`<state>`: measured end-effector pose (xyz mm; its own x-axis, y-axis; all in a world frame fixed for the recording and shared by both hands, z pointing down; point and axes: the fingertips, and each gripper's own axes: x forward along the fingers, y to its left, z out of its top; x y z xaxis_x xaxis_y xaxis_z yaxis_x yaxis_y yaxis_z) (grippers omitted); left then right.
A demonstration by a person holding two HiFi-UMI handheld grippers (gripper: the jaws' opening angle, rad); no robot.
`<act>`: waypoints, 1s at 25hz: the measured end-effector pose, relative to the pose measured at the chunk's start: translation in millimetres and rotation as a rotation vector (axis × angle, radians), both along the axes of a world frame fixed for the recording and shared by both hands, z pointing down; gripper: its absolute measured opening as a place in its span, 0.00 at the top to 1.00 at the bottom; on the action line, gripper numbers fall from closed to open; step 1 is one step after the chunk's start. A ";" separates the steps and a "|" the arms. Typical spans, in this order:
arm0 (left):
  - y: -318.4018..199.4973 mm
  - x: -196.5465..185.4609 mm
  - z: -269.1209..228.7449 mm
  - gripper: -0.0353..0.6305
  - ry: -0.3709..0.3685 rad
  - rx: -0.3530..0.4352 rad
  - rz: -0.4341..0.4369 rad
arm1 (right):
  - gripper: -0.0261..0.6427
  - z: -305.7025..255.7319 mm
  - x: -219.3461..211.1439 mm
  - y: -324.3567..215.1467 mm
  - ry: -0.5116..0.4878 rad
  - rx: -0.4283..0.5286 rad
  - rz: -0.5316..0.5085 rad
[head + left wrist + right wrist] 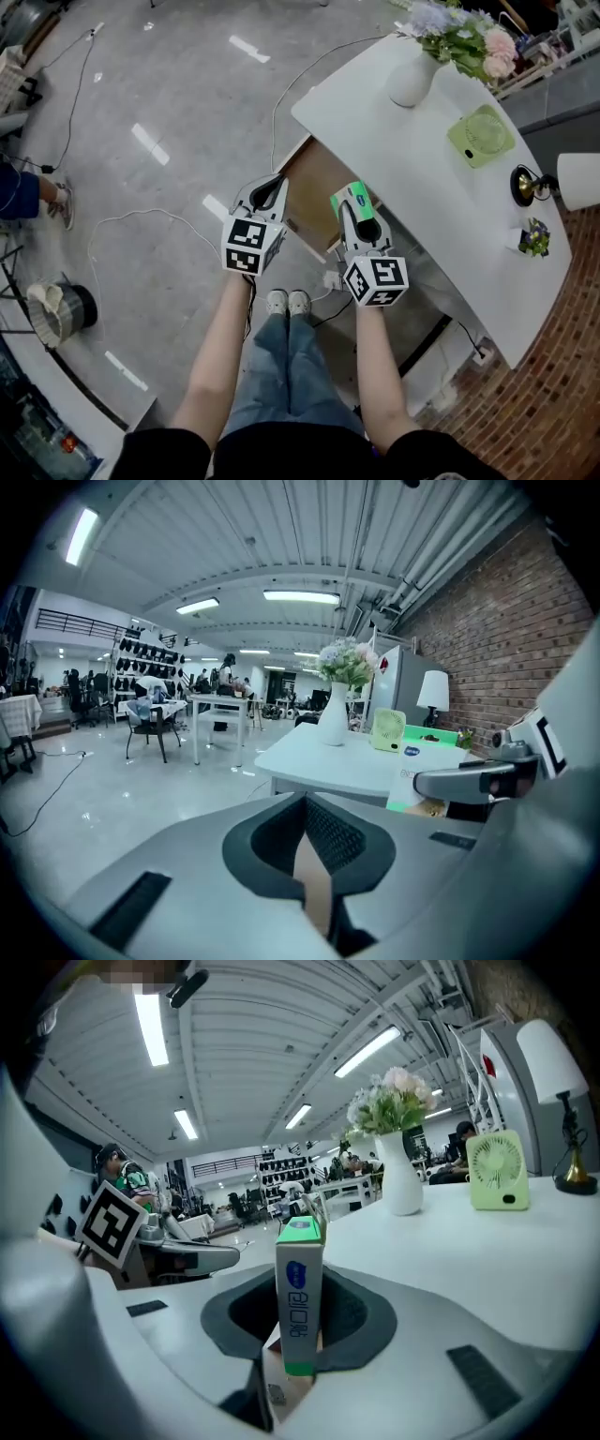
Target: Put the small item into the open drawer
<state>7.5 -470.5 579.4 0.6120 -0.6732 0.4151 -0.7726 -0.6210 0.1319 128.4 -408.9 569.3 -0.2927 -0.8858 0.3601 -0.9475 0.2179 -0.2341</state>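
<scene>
Box sat clamped in right gripper jaws, held by drawer, ready for drop; left gripper jaws together, empty.

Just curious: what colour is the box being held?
The box is white with green ends and blue print; clearest in the right gripper view.

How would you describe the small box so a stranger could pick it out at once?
Find the long white table with the flower vase; a wooden drawer stands open at its near edge. Over that drawer the right claw grips the small box: white sides, green ends, blue print, the only thing held off the table.
</scene>
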 end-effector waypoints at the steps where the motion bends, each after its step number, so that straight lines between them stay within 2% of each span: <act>1: -3.3 3.4 13.2 0.91 -0.002 -0.011 0.008 | 0.84 15.5 -3.1 -1.7 -0.005 -0.017 -0.002; 11: -15.9 26.6 134.6 0.91 -0.022 -0.108 0.058 | 0.84 161.7 -9.3 -31.4 -0.027 -0.176 0.016; 15: -24.3 31.2 155.7 0.91 -0.016 -0.122 0.043 | 0.83 202.1 -6.8 -51.7 -0.046 -0.237 0.037; 25: -27.3 23.4 176.2 0.91 -0.023 -0.137 0.026 | 0.83 289.5 -13.2 -73.6 -0.010 -0.503 0.040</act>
